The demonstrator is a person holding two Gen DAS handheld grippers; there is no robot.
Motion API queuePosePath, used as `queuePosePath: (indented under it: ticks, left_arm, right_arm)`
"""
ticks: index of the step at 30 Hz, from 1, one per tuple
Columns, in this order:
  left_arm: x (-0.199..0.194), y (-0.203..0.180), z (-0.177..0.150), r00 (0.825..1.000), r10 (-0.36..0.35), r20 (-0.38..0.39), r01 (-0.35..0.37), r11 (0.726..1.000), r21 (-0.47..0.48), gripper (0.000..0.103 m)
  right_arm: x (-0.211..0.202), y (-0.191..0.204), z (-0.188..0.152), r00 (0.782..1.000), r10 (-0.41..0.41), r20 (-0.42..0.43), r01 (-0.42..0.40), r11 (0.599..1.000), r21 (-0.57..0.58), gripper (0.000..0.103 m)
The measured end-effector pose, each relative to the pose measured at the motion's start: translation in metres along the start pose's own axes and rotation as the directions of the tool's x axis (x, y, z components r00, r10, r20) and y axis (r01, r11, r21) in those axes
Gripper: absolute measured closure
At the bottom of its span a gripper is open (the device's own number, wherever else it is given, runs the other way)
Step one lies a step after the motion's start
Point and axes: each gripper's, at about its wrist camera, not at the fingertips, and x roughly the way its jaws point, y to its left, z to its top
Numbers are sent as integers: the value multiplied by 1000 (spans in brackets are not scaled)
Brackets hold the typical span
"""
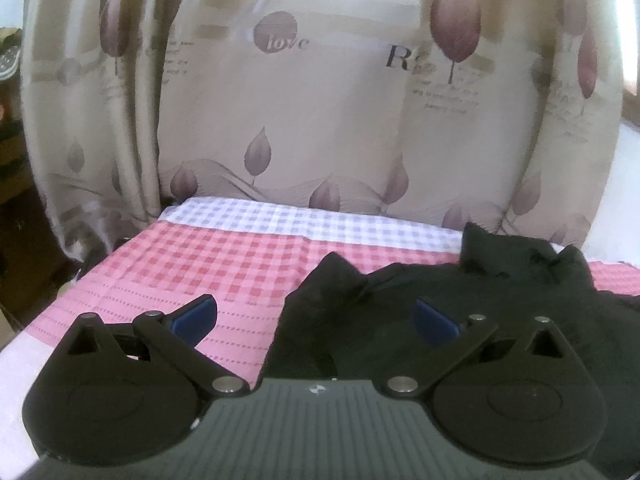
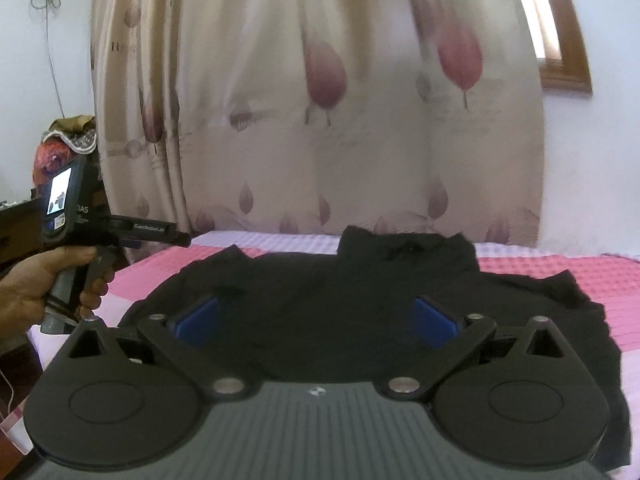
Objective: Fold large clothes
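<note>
Black cloth garment lay spread collar-away on the pink-checked bed, directly ahead of the right gripper and rightward of the left gripper, both fingers spread and empty.

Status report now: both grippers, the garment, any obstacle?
Left gripper open, empty. Right gripper open, empty, above black garment. Garment spread on checked bed cover, unfolded. No obstacle seen.
</note>
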Motion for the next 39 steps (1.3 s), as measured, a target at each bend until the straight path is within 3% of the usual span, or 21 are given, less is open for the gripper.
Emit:
queuePosePath:
  ticks: [8, 18, 39]
  left_arm:
    - [17, 10, -4, 1000, 12, -27, -12, 1000, 14, 0]
    - [38, 20, -9, 998, 35, -61, -32, 998, 60, 0]
    - [76, 40, -15, 992, 9, -123, 9, 989, 148, 0]
  right_arm:
    - [36, 17, -4, 995, -43, -93, 41, 999, -31, 0]
    - [61, 19, -8, 984, -129, -123, 124, 991, -52, 0]
    - [94, 7, -16, 979, -81, -186, 77, 997, -27, 0]
